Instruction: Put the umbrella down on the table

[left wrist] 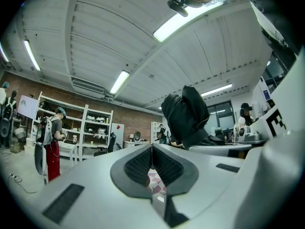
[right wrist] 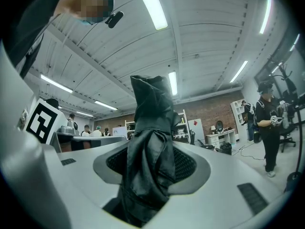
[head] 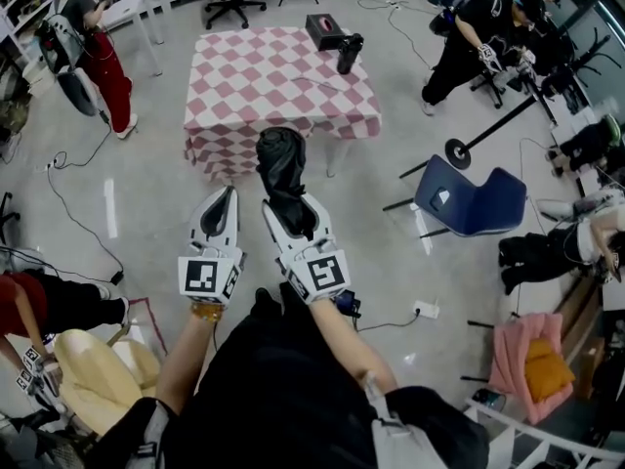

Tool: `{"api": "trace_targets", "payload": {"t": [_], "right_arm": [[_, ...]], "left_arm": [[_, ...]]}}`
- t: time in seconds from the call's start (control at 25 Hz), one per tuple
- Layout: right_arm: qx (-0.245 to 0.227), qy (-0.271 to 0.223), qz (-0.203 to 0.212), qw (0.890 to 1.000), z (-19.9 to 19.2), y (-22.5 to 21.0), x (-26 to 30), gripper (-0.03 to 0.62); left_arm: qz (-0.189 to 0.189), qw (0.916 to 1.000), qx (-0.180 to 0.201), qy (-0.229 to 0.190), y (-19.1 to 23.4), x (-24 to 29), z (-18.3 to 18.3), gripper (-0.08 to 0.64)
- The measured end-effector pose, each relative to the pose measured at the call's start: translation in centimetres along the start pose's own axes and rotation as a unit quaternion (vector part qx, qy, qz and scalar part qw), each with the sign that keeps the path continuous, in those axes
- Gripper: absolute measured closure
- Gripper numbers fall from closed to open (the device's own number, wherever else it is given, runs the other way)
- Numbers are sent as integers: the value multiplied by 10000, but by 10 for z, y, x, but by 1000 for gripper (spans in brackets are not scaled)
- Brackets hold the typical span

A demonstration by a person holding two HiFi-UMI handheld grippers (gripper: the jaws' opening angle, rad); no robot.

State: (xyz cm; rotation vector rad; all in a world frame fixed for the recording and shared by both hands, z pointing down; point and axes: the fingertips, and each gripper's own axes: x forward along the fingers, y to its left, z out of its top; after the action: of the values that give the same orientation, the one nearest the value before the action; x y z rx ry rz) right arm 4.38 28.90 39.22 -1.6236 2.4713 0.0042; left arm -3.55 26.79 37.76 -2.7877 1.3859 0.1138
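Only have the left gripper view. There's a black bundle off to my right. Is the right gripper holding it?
Observer: Yes. The right gripper is shut on the folded black fabric umbrella, which sticks up from between its jaws.
Operator: Where's the table?
Observer: In the head view, the table with the pink-and-white checked cloth stands ahead of both grippers.
Operator: Anything on it?
Observer: A black box and a black object that I can't identify, both at the far right corner. The rest of the cloth looks bare.
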Motion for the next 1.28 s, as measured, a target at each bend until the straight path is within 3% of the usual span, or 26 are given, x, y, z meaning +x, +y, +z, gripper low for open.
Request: {"api": "trace_targets", "payload": {"t": [0.2,0.8,1.04,1.28], "right_arm": [[-39,172,135,9998,-12,-24,22,371],[219,78,313,9992,-15,-129,90,371],[183,308,306,9989,-24,-145,116,371],[100,231,171,9995,-22,-141,160,371]], "left_arm": [[104,9999,59,78,9,31,-5,546],[453,9984,214,249,20,139,-18,546],[458,9983,182,298,43,158,-22,546],[259,9993,138,241,86,178,-18,546]]}}
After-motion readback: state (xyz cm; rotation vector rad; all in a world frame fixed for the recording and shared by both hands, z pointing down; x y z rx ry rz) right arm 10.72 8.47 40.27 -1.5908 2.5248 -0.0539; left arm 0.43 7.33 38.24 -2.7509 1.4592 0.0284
